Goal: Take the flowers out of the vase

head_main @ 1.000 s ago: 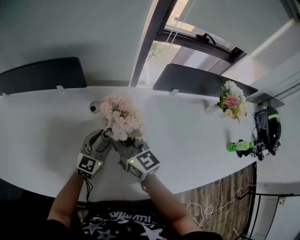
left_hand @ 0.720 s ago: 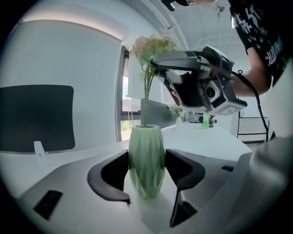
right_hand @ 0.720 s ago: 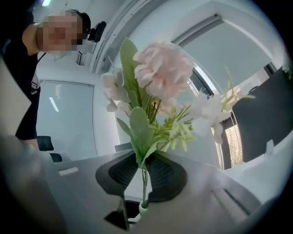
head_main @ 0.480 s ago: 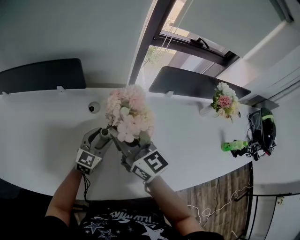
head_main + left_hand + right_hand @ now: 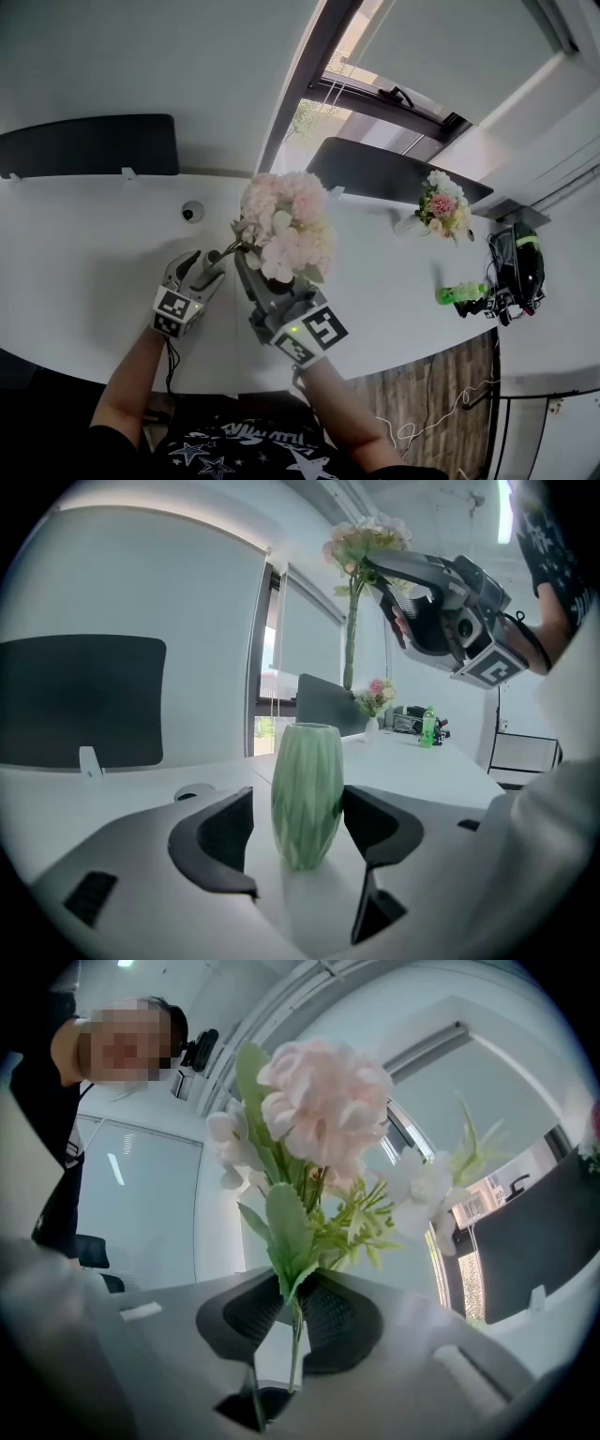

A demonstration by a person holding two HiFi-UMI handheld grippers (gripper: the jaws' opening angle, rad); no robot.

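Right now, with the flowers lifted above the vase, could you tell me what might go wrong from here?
1. The right gripper pinches only a thin stem under a wide bunch of flowers; the bunch could swing or slip.
2. The jaws of the left gripper have just been opening, with the green vase loose between them; withdrawing sideways might tip it on the table.

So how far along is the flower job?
Done: the flowers are lifted clear of the green vase. In hand: the right gripper clamps them in its jaws; the left gripper has just been opening its jaws around the vase. Left: setting the flowers down, probably.
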